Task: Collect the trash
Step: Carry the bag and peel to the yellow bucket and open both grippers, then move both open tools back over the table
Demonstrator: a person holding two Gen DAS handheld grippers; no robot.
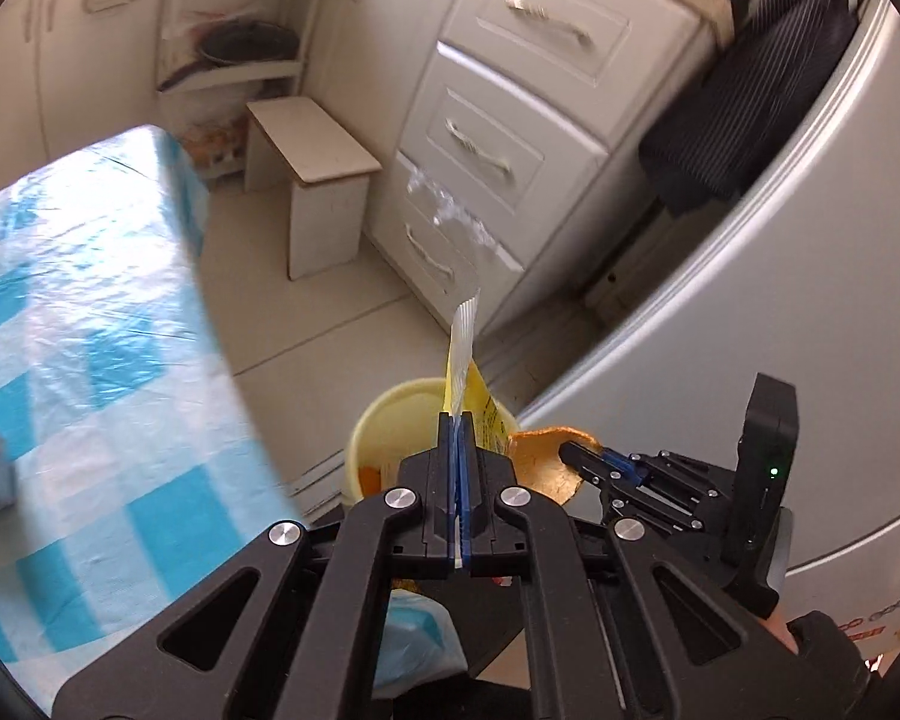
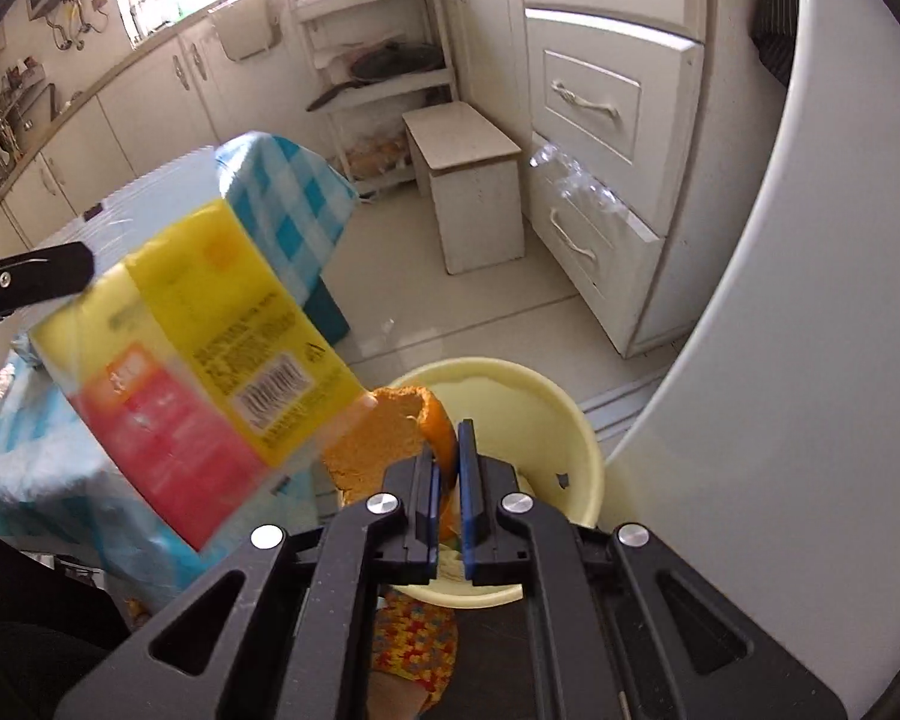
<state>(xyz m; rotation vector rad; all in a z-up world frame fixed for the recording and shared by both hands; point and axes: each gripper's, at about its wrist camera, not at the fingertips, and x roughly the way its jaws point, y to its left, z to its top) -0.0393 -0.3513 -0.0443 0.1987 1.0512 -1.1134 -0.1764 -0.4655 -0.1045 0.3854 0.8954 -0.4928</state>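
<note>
Hovering over the yellow bin (image 2: pixel 570 420), 2 pieces of trash look close to being dropped. Left tongs (image 1: pixel 457 420) pinch the yellow wrapper (image 2: pixel 210 348) by its edge; right tongs (image 2: pixel 448 456) pinch the orange peel (image 2: pixel 384 444) above the rim. Some scraps already lie inside. Leftward, the checked tabletop (image 1: pixel 90 300) carries a grey item, possibly more trash. Stool (image 1: pixel 318 180), drawers (image 1: pixel 498 150) and fridge (image 1: pixel 810 300) crowd the bin.

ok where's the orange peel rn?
Right wrist view, centre: the orange peel is pinched in the right tongs, above the yellow bin, beside the wrapper.
</note>
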